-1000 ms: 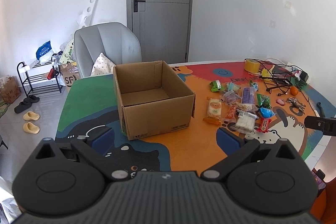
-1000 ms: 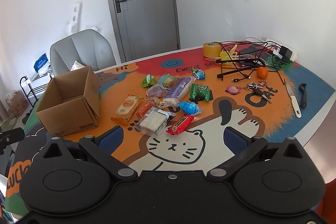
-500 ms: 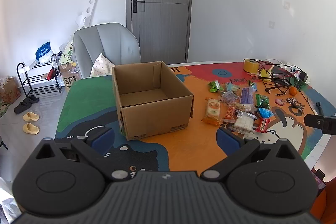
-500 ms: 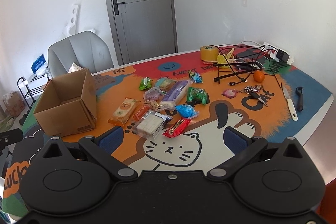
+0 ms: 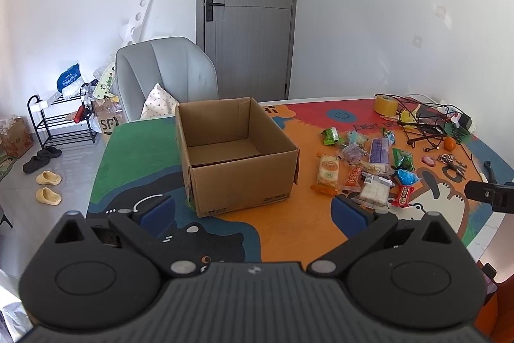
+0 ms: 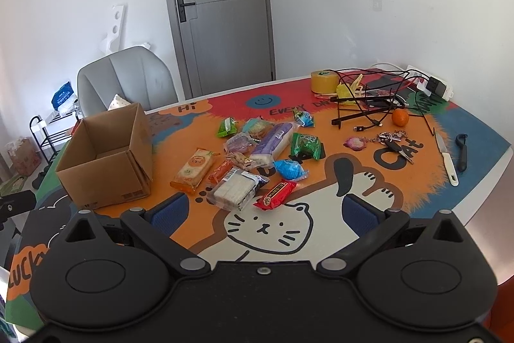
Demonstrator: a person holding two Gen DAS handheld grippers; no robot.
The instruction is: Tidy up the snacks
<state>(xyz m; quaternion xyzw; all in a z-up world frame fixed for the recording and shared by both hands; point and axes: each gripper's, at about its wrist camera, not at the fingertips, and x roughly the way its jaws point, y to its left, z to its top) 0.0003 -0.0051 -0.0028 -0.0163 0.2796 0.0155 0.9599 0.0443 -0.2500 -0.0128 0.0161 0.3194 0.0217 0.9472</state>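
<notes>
Both grippers barely shifted, left gripper (image 5: 252, 209) fingers spread before cardboard box (image 5: 236, 156), right gripper (image 6: 263, 214) fingers spread before snacks (image 6: 253, 155)

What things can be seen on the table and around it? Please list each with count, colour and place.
cardboard box: 1, brown, open and empty, left part of table
snack packets: about a dozen, mixed colours, loose pile right of the box
red snack bar: 1, red, nearest edge of the pile
tape roll: 1, yellow, far right of table
orange: 1, orange, beside the black wire rack
keys: 1 bunch, near the orange
knife: 1, white handle, right edge
chair: 1, grey, behind the table
shoe rack: 1, black, far left on floor
left gripper: open, empty
right gripper: open, empty
</notes>
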